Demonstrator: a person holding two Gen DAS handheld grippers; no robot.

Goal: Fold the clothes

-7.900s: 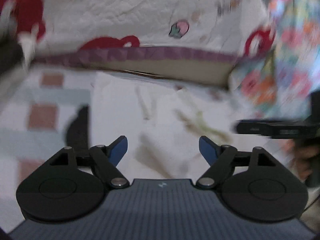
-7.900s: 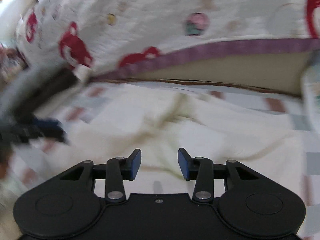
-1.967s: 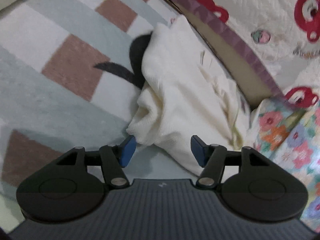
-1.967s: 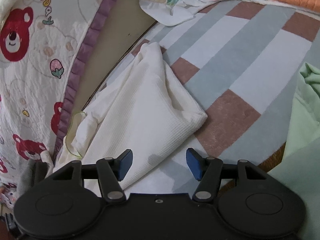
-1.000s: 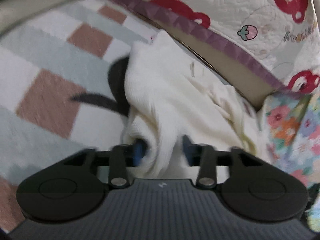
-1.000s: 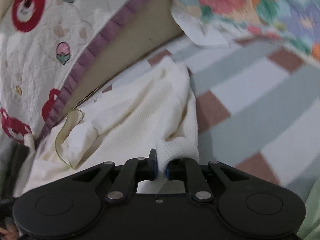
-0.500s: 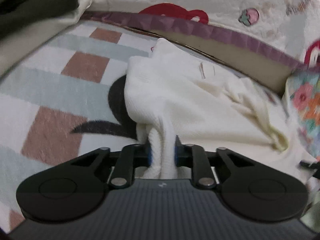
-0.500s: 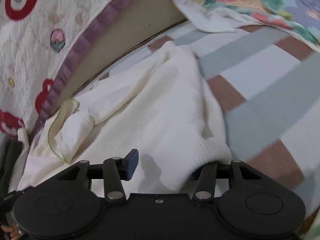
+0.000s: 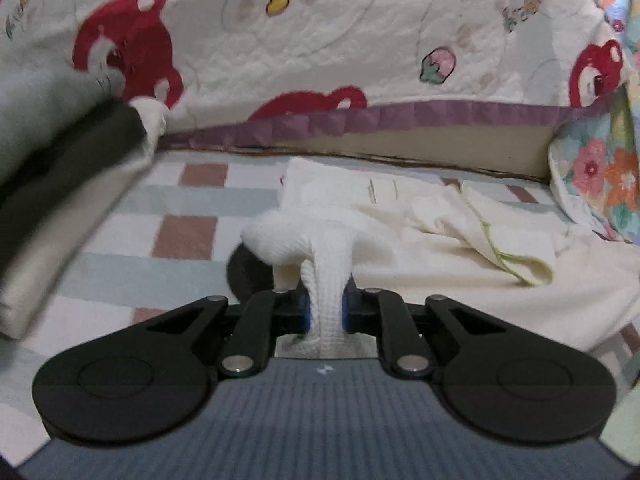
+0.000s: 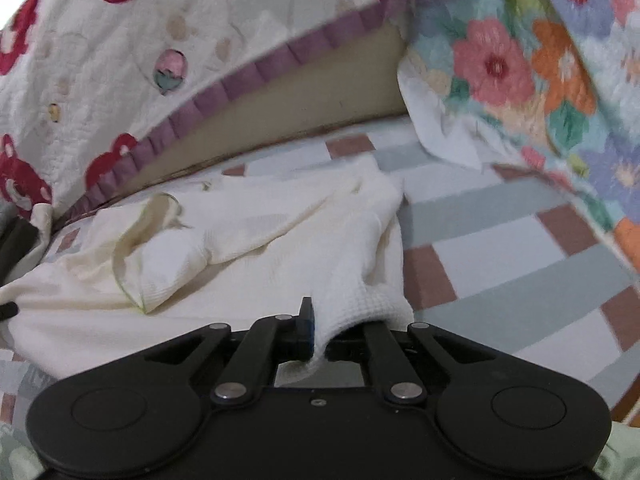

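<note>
While both claws clench, the left gripper (image 9: 325, 312) pinches a bunched corner of the cream waffle-knit garment (image 9: 440, 248); its jaws have just been closing on the cloth. Right gripper (image 10: 320, 340): clamped on another corner. Ahead of the claws, the garment lies on a checked rug (image 10: 500, 248); beyond it, a bear-print quilt (image 9: 320, 40).

- A quilted white bedcover printed with red bears and strawberries (image 9: 320, 40), edged with a purple ruffle, hangs at the back.
- A checked rug of grey-green, white and brown squares (image 10: 500, 248) covers the floor.
- A floral quilt with pink and orange flowers (image 10: 520, 68) drapes onto the rug at the right.
- A blurred stack of dark and pale folded fabric (image 9: 52, 200) sits at the left.
</note>
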